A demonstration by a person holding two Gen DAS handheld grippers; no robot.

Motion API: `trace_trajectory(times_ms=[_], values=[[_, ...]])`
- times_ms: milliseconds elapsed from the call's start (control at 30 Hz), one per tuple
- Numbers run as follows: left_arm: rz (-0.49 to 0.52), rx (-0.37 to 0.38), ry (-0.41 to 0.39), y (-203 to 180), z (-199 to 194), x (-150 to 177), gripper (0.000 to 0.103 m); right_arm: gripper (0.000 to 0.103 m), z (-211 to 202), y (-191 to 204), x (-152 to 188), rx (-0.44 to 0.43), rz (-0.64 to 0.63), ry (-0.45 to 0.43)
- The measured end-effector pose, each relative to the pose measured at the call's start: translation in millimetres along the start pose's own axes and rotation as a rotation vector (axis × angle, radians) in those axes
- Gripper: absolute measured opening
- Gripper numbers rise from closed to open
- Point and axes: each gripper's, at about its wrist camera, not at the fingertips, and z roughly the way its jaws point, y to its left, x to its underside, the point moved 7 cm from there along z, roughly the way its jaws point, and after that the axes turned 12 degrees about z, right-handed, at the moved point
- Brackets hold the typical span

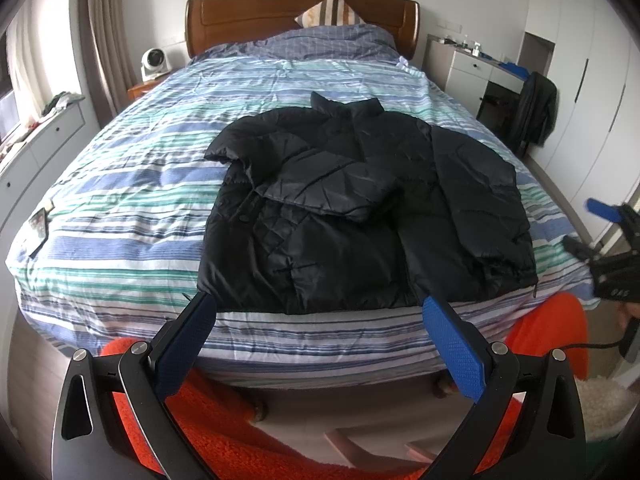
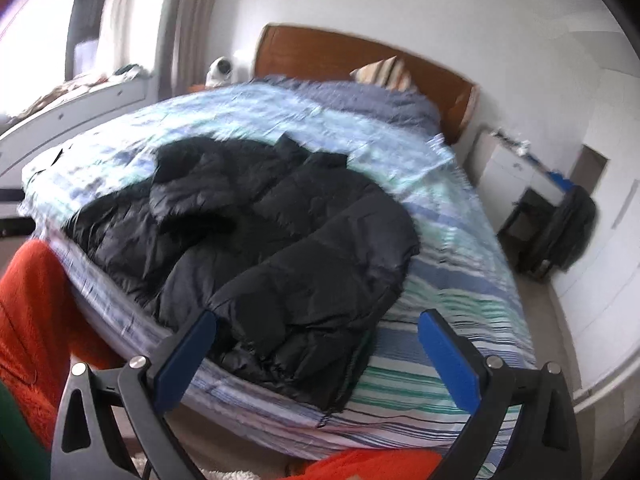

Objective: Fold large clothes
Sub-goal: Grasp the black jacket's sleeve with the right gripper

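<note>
Jacket [image 1: 360, 208] flat on bed [image 1: 120, 200], 12 o'clock of left claw [image 1: 316, 304]. Both claws spread wide, empty; right claw [image 2: 316, 320] hangs over the hem. Pillow [image 1: 330, 12] beyond, nothing blocking.

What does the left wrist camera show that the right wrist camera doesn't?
Only the left wrist view shows the right claw from outside, beside the bed's near right corner, and a small dark packet near the left edge. Only the right wrist view shows the bright window. Both show the black puffer jacket on the striped bedspread and open blue-padded fingers.
</note>
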Motion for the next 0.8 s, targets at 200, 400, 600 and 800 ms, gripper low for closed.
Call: trace_trajectory(times_ms=[200,400,600,800], values=[[-0.001,-0.001,-0.008,0.2,-3.9,-0.2,0.103,0.102,64.7,42.1,22.6,-0.044,-0.258,0.102],[-0.025,-0.021,0.003,8.6,-5.1,5.0,0.103,0.054,125.7,33.5,35.9,-0.056,-0.232,0.215],[-0.045,-0.025,0.018,16.6,1.4,5.7,0.103,0.016,62.2,0.9,-3.1,-0.044,-0.063,0.062],[0.002,-0.048,-0.001,16.1,4.9,-4.8,0.103,0.016,-17.7,-141.8,-62.7,0.226,0.136,-0.164]])
